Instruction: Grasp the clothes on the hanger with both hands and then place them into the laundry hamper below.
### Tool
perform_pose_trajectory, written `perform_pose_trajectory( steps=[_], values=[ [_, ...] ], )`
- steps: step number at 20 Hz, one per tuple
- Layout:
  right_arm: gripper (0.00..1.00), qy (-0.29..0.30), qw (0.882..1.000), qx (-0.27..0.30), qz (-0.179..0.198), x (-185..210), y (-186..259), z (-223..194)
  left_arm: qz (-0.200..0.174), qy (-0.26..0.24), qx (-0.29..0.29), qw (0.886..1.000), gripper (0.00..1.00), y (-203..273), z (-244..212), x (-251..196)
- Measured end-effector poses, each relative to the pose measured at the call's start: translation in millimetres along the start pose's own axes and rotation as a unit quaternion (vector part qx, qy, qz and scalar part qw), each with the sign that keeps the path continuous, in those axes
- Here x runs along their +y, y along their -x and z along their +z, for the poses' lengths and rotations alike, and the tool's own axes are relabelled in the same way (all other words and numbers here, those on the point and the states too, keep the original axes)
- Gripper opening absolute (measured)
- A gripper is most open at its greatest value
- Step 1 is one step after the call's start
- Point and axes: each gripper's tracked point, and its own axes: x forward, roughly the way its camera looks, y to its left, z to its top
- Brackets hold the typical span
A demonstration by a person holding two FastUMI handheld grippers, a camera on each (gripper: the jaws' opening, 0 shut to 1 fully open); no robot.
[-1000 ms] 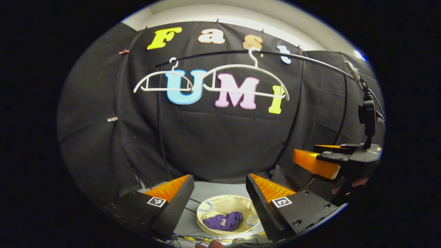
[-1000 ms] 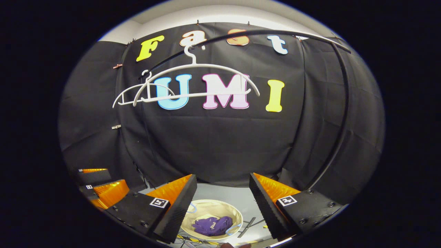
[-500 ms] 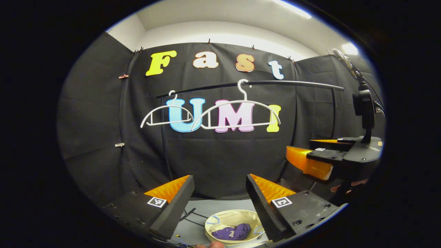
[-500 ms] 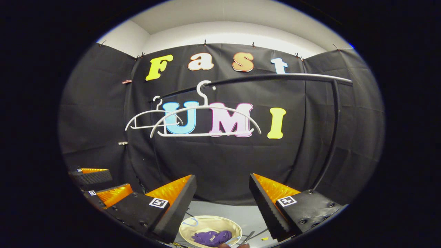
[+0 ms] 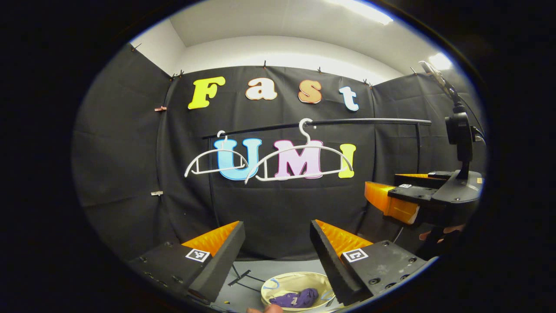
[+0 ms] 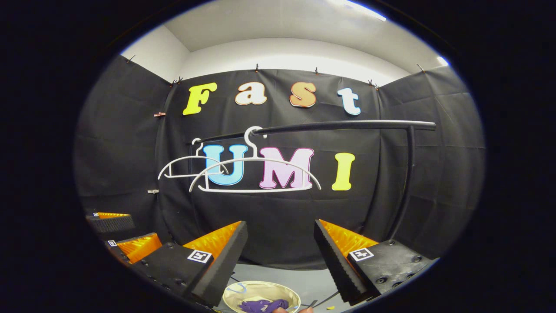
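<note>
Purple clothes (image 5: 294, 298) (image 6: 262, 305) lie bunched inside the round cream hamper (image 5: 286, 280) (image 6: 243, 290) on the grey floor. Two bare white hangers (image 5: 299, 163) (image 5: 216, 159) hang on the black rail (image 5: 369, 121); in the right gripper view the hangers (image 6: 255, 174) (image 6: 191, 167) hang on the rail (image 6: 347, 126). My left gripper (image 5: 277, 243) is open and holds nothing, above and short of the hamper. My right gripper (image 6: 280, 243) is open too, with nothing between its fingers. The right gripper (image 5: 404, 195) shows at the right of the left gripper view, the left gripper (image 6: 126, 234) at the lower left of the right gripper view.
The rail's upright post (image 6: 406, 182) stands at the right. A black camera mount with cables (image 5: 460, 134) rises off the right gripper. Thin black cables (image 5: 243, 276) lie on the floor beside the hamper. Part of a hand (image 5: 267, 309) shows at the bottom edge.
Both grippers have pulled back and tilted up: the hangers and rail sit lower in both views, more ceiling shows, and the hamper has slid toward the bottom edge. Both stay open.
</note>
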Motion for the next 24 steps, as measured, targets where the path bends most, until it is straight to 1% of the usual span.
perform_pose_trajectory(
  steps=[1,3,4,7,8,10,11,12,13,17,18,19,20,21,22,23,24],
  values=[
    [1.00,0.001,1.000,-0.002,-0.001,-1.6,1.7,1.3,0.002,0.001,-0.004,1.000,0.95,1.7,3.9,0.7],
    [1.00,0.004,1.000,-0.010,-0.004,-6.0,7.2,7.0,0.001,0.005,-0.009,1.000,0.95,6.2,7.4,-0.4],
    [0.99,0.003,1.000,-0.013,-0.006,-7.2,9.6,11.0,0.003,0.004,-0.011,1.000,0.92,7.3,9.7,0.9],
    [1.00,-0.002,1.000,-0.024,-0.008,-6.4,13.9,20.6,0.004,0.000,-0.019,1.000,0.95,11.9,16.3,1.7],
    [0.99,-0.003,1.000,-0.026,-0.009,-6.4,14.8,21.9,0.003,0.003,-0.020,1.000,0.92,12.9,17.1,1.7],
    [0.99,-0.002,1.000,-0.028,-0.012,-4.7,15.4,23.3,0.002,0.007,-0.021,1.000,0.92,15.0,19.0,2.2],
    [0.95,-0.002,0.999,-0.030,-0.011,-3.5,15.6,24.0,0.002,0.008,-0.021,1.000,0.92,15.4,20.5,3.0],
    [0.99,-0.001,0.999,-0.032,-0.012,-3.2,15.4,24.4,0.003,0.008,-0.021,1.000,0.92,15.4,20.1,3.8],
    [0.99,0.002,0.999,-0.033,-0.012,-1.9,14.6,25.2,0.004,0.009,-0.023,1.000,0.95,16.2,21.2,4.5],
    [0.99,0.006,0.999,-0.038,-0.010,1.4,15.4,29.6,0.002,-0.004,-0.031,1.000,0.95,17.1,25.1,1.3],
    [0.99,0.008,0.999,-0.037,-0.009,2.4,15.0,28.9,0.001,-0.006,-0.032,0.999,0.92,17.5,25.1,0.4],
    [0.95,0.009,0.999,-0.038,-0.009,3.9,15.5,28.4,0.001,-0.006,-0.032,0.999,0.92,17.0,26.0,0.2],
    [0.99,0.009,0.999,-0.037,-0.008,5.0,16.5,29.0,0.001,-0.006,-0.032,0.999,0.92,16.9,25.9,0.8],
    [0.99,0.010,0.999,-0.038,-0.007,7.3,17.3,29.5,0.000,-0.005,-0.033,0.999,0.92,18.8,26.8,1.8],
    [1.00,0.012,0.999,-0.040,-0.005,9.5,18.6,30.2,-0.003,-0.004,-0.034,0.999,0.95,18.9,27.4,0.9],
    [0.99,0.013,0.999,-0.040,-0.002,12.4,19.2,30.7,-0.010,-0.004,-0.035,0.999,0.95,19.6,28.1,-1.0],
    [0.99,0.013,0.999,-0.038,0.001,14.9,20.3,29.4,-0.010,-0.004,-0.033,0.999,0.92,19.5,26.6,1.8]
  ],
)
